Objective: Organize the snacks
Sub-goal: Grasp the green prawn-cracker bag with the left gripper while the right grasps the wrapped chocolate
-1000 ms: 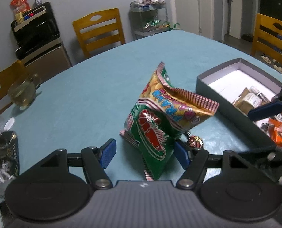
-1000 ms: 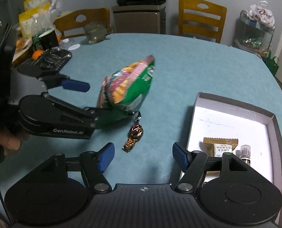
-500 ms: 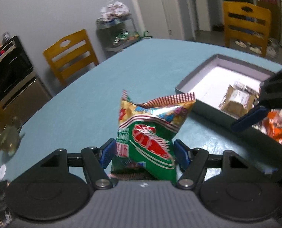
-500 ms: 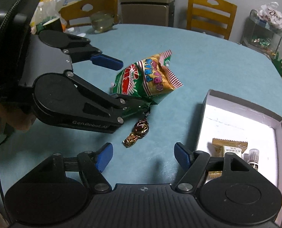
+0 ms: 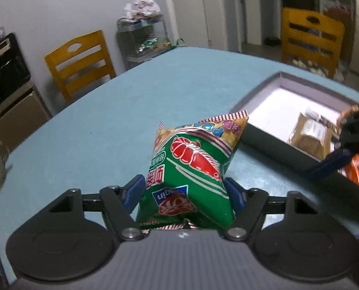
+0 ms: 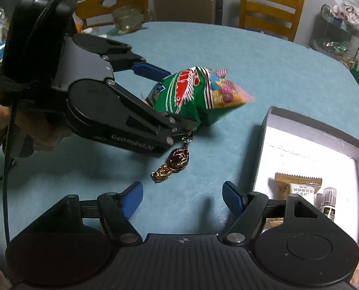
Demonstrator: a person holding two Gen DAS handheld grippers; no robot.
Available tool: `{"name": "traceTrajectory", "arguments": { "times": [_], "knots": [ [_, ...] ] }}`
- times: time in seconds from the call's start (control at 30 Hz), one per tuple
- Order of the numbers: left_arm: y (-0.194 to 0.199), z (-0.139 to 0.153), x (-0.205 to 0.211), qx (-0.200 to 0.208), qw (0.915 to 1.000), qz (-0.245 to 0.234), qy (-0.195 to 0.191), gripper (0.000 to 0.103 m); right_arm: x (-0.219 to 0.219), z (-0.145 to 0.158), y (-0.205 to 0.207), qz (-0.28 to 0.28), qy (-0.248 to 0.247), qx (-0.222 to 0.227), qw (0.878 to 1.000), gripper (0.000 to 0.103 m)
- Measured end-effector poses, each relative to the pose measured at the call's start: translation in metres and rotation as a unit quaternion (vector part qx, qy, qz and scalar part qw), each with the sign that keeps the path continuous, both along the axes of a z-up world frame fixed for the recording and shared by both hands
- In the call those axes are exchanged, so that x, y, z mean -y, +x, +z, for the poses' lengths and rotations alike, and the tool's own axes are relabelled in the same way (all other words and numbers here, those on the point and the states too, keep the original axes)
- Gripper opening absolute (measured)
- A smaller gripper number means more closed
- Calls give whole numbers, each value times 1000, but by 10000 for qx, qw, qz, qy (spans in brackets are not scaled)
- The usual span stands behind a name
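My left gripper (image 5: 185, 193) is shut on a green and yellow snack bag (image 5: 191, 164) and holds it above the blue table. In the right wrist view the left gripper (image 6: 172, 99) grips the same bag (image 6: 196, 91) left of the grey box (image 6: 271, 120). The box (image 5: 264, 142) holds a tan wrapped snack (image 6: 298, 186) and a small bottle (image 6: 328, 200). A wrapped brown-gold candy (image 6: 174, 162) lies on the table under the left gripper. My right gripper (image 6: 182, 198) is open and empty, just in front of the candy.
Yellow chairs (image 5: 80, 60) stand around the table. A glass mug (image 6: 128, 18) sits at the far side. A wire shelf with bagged items (image 5: 145, 36) and a cabinet with a black appliance (image 5: 7, 72) stand by the wall. Orange packets (image 5: 358, 171) lie in the box.
My left gripper has closed on the snack bag, lifted it and carried it toward the box. My right gripper has stayed open near the candy.
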State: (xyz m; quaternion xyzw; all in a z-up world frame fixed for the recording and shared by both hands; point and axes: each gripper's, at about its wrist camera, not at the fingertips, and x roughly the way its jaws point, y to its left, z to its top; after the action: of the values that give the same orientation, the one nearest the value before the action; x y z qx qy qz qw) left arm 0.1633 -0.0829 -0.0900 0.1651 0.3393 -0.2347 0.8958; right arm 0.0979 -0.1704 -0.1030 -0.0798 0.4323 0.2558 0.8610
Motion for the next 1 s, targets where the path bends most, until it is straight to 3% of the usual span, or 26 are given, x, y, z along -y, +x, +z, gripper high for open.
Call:
{"name": "traceTrajectory", "arguments": {
  "times": [0.07, 0.17, 0.53, 0.73, 0.9, 1.0],
  "knots": [
    [-1, -1, -6, -68, 9997, 75, -215, 56, -1, -1, 1, 1, 8, -21, 10000, 73],
    [-5, 0, -13, -67, 9992, 124, -372, 51, -3, -2, 3, 24, 55, -12, 10000, 73],
    [-28, 16, -49, 8, 9956, 694, -632, 47, -17, -12, 21, -115, 438, -3, 9990, 67],
    [-39, 22, -66, -54, 9938, 927, -609, 47, -28, -18, 27, -100, 359, 25, 9993, 54],
    [-46, 26, -75, -91, 9922, 1106, -572, 47, -30, -21, 26, -75, 245, 91, 9996, 32],
    [-52, 28, -78, -95, 9918, 1139, -570, 47, -28, -22, 26, -70, 240, 109, 9996, 25]
  ]
}}
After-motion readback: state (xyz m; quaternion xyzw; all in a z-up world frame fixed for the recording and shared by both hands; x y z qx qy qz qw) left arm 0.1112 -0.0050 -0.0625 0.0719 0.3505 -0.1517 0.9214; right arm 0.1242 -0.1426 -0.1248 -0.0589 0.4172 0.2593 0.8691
